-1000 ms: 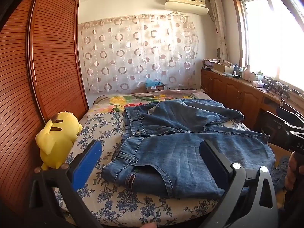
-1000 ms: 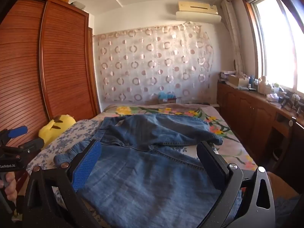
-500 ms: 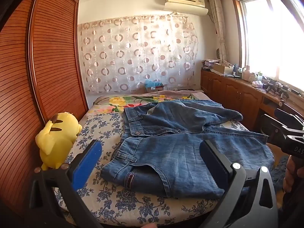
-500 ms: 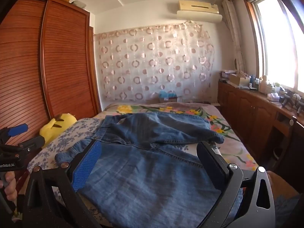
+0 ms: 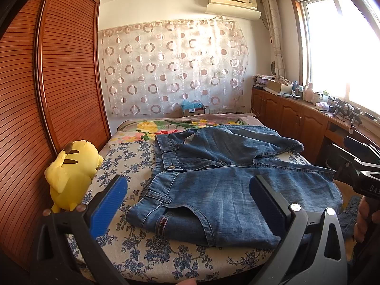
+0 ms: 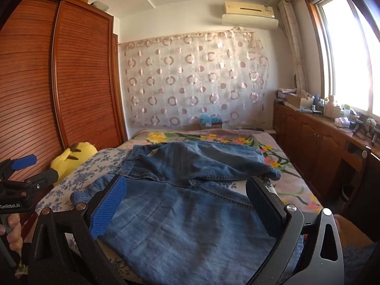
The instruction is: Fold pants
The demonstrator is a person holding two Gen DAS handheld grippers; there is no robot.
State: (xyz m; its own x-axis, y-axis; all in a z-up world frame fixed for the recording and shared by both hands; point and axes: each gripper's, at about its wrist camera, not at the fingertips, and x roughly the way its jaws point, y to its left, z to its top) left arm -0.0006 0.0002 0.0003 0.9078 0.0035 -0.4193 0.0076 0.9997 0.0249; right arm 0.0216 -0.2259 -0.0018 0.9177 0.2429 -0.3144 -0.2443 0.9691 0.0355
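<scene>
Blue denim pants [image 5: 220, 180] lie spread on the bed, waistband to the left, one leg bunched toward the far side and the near leg running right. In the right wrist view the pants [image 6: 185, 204] fill the near part of the bed. My left gripper [image 5: 187, 204] hovers open above the near edge of the bed, over the waistband end, holding nothing. My right gripper [image 6: 185, 204] is open above the near leg, its fingers apart from the cloth. The right gripper [image 5: 363, 166] also shows at the right edge of the left wrist view, and the left gripper [image 6: 21, 173] at the left edge of the right wrist view.
A yellow plush toy [image 5: 73, 168] sits at the bed's left edge against the wooden wardrobe [image 5: 47, 95]. The floral bedsheet [image 5: 133, 173] shows around the pants. Wooden cabinets [image 5: 299, 123] with clutter run along the right wall under the window.
Both grippers have pulled back and risen slightly, so the pants sit a little lower and farther in each view. The pants themselves have not moved.
</scene>
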